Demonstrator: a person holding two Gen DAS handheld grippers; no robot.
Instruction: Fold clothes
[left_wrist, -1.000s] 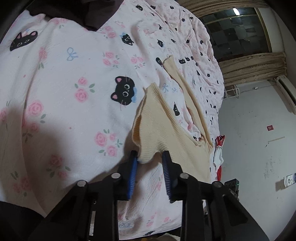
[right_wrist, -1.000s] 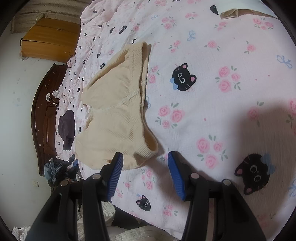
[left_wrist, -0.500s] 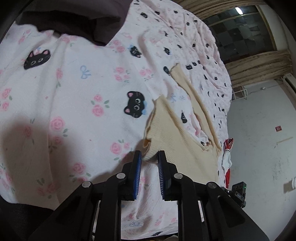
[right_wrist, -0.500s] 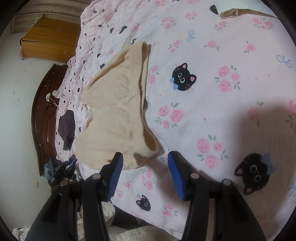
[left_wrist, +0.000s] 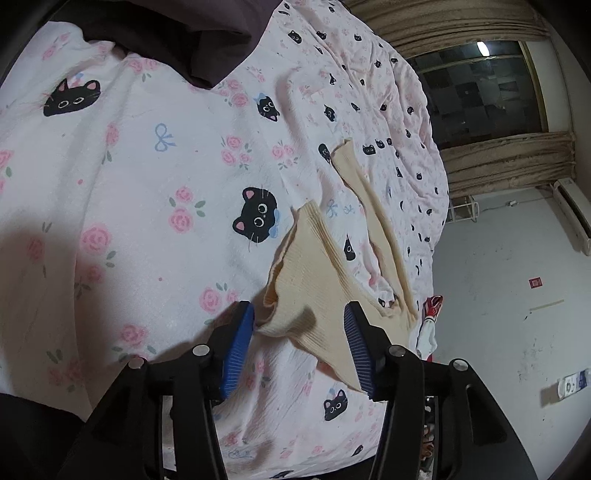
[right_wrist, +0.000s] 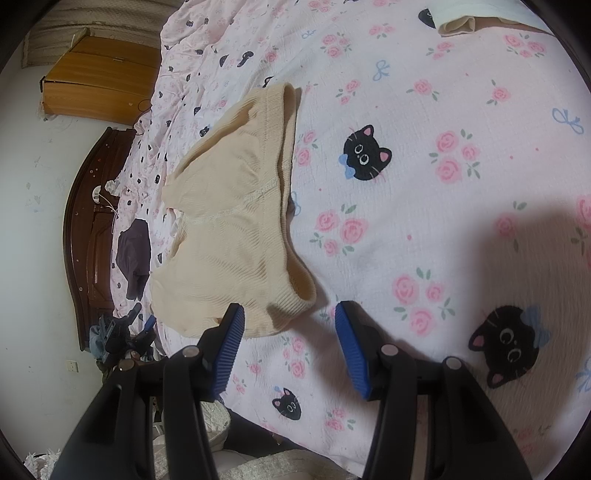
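A beige ribbed garment (left_wrist: 314, 280) lies on the cat-and-rose bedsheet (left_wrist: 147, 177), its near corner rumpled between the blue pads of my left gripper (left_wrist: 299, 347). That gripper is open wide, and the cloth just touches its left pad (left_wrist: 240, 343). In the right wrist view the same garment (right_wrist: 236, 221) is spread flat, waistband curling at its near end. My right gripper (right_wrist: 291, 343) is open just short of that end, its left pad (right_wrist: 231, 343) over the hem, and it holds nothing.
A dark cloth (left_wrist: 166, 33) covers the far part of the bed. A folded pale item (right_wrist: 458, 24) sits at the far right. A dark garment (right_wrist: 135, 254) lies by the wooden headboard (right_wrist: 88, 229). The bed edge drops off near both grippers.
My left gripper, nearly shut on the garment's corner half a second ago, has opened wide and let the cloth go. The right gripper has not moved.
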